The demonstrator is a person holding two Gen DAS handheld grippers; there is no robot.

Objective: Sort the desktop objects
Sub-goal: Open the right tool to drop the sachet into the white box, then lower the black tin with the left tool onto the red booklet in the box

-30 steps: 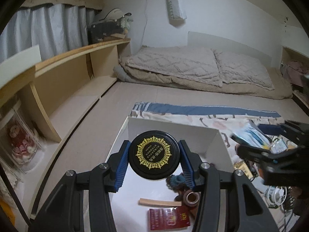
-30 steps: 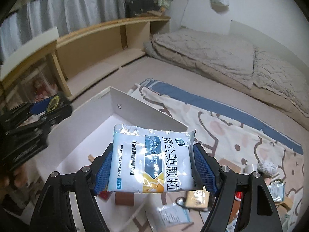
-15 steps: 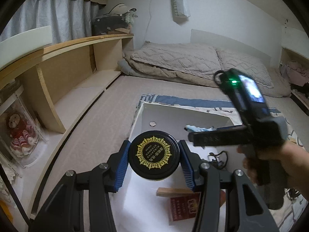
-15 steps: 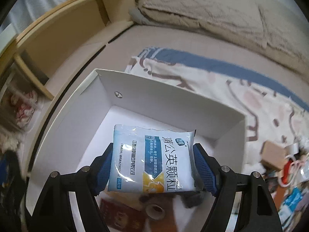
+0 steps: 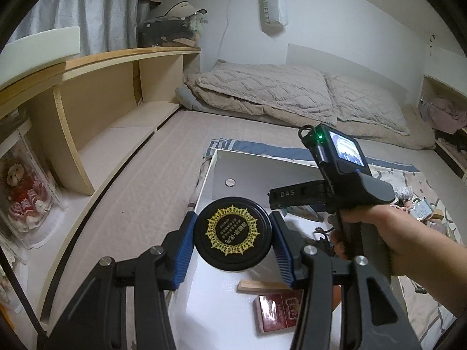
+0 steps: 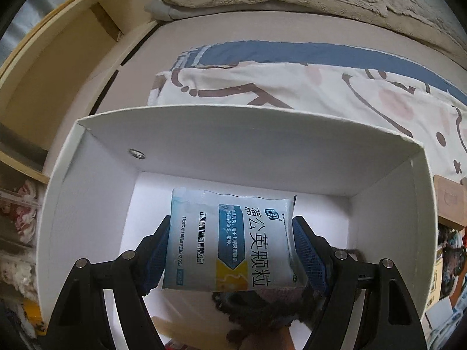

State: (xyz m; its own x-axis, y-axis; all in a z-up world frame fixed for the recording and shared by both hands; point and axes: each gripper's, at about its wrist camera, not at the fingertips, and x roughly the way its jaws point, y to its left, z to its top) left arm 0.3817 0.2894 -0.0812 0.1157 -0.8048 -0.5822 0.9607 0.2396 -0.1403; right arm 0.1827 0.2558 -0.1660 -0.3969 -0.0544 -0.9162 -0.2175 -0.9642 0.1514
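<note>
My left gripper (image 5: 232,243) is shut on a round black jar (image 5: 232,233) with a gold-patterned lid, held over the near left part of a white box (image 5: 248,172). In the left wrist view a hand (image 5: 388,233) holds the right gripper's body over the box, pointing down into it. My right gripper (image 6: 230,246) is shut on a white-and-blue medicine sachet (image 6: 230,240), held inside the white box (image 6: 204,145) above its floor. A red pack (image 5: 280,310), a wooden stick (image 5: 259,285) and a dark tangled cord (image 6: 262,306) lie in the box.
The box sits on a patterned blanket (image 6: 321,87) spread on a beige mattress (image 5: 146,189). Wooden shelves (image 5: 96,110) run along the left. A folded quilt (image 5: 262,90) and pillow lie at the back. Loose small items (image 5: 420,207) lie on the blanket to the right of the box.
The right gripper swung down over the box with the sachet and now points steeply into it. The left gripper shifted slightly with the jar, then held still.
</note>
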